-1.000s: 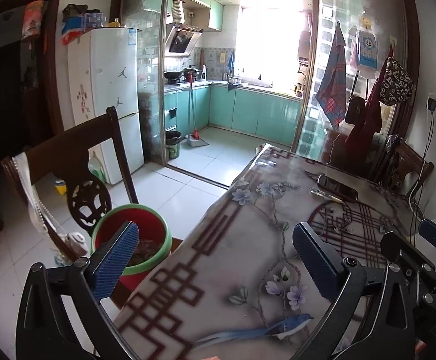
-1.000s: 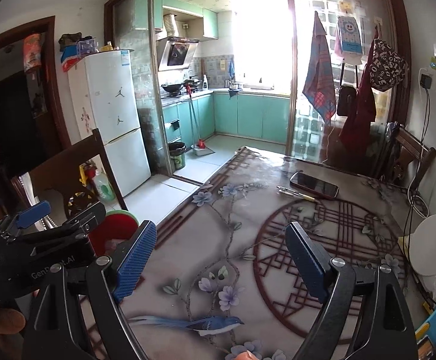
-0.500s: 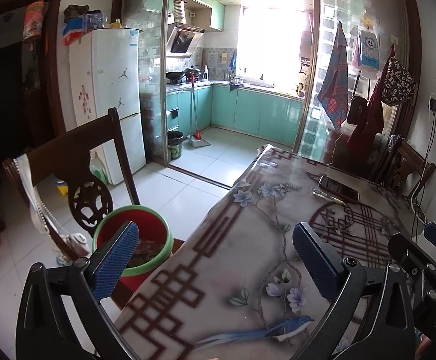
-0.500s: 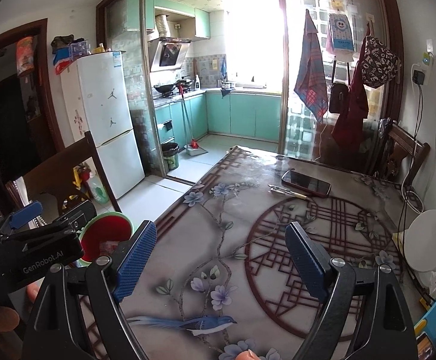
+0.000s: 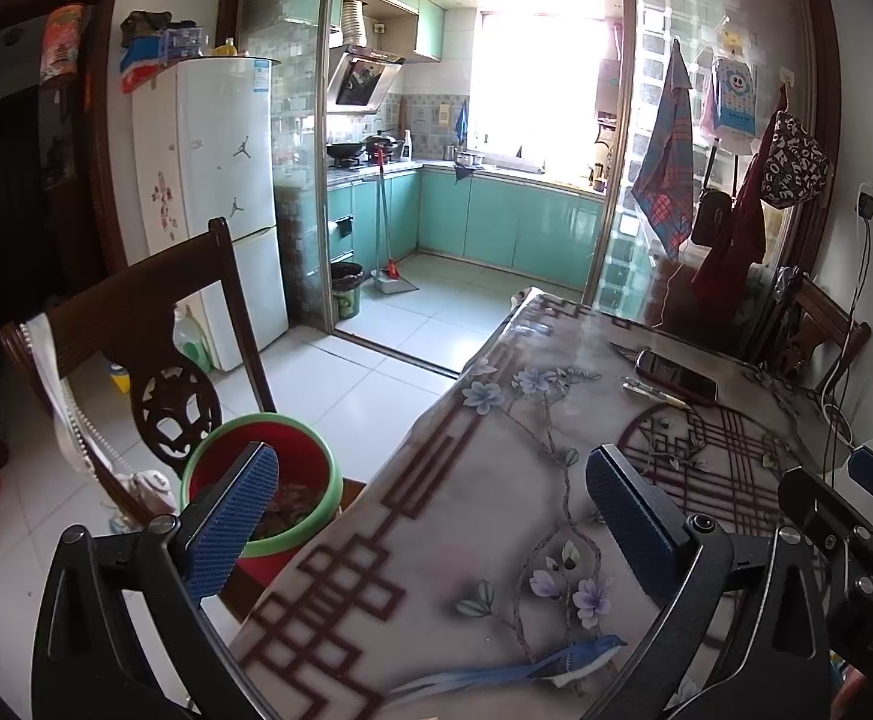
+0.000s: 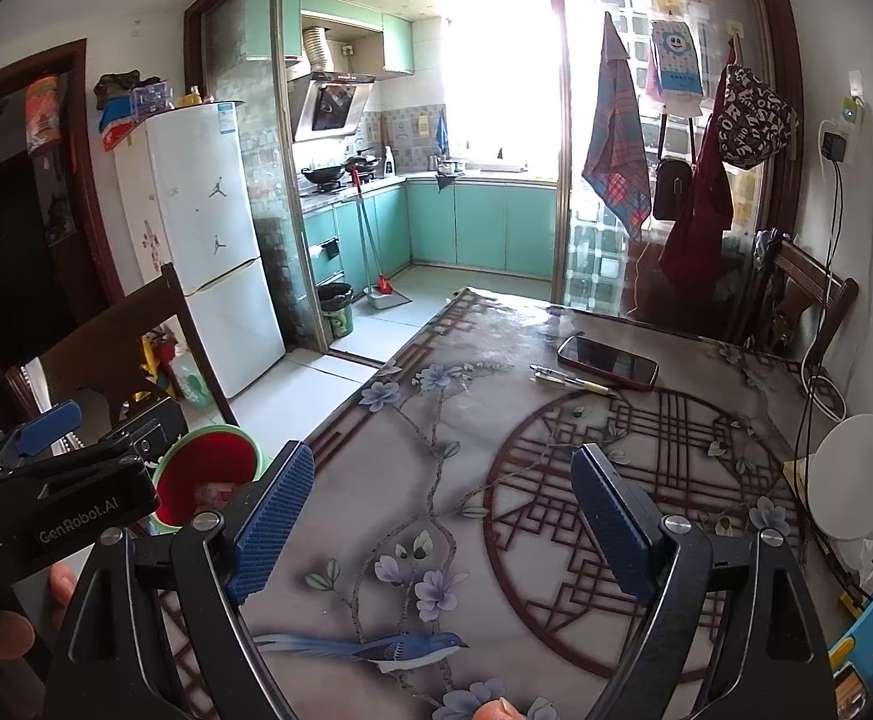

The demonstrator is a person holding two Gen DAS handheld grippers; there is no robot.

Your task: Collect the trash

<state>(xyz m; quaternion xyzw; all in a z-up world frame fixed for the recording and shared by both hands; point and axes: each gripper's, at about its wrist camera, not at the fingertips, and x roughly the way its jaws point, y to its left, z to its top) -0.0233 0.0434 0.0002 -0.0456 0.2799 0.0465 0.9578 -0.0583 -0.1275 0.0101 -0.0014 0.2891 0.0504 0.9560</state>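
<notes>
A red bin with a green rim [image 5: 310,480] stands on the floor at the table's left edge, with brownish scraps inside; it also shows in the right wrist view [image 6: 208,468]. My left gripper [image 5: 430,516] is open and empty, held over the table's left edge beside the bin. My right gripper [image 6: 442,516] is open and empty above the flowered tablecloth [image 6: 436,420]. I see no loose trash on the table.
A phone [image 6: 607,361] and a pen [image 6: 568,382] lie at the table's far side. A white round lamp base [image 6: 850,480] and cables sit at the right. A dark wooden chair [image 5: 136,324] stands left of the bin. A fridge [image 5: 220,192] and the kitchen lie beyond.
Both grippers have risen and pulled back slightly, so more of the table and bin shows. Both stay open and empty.
</notes>
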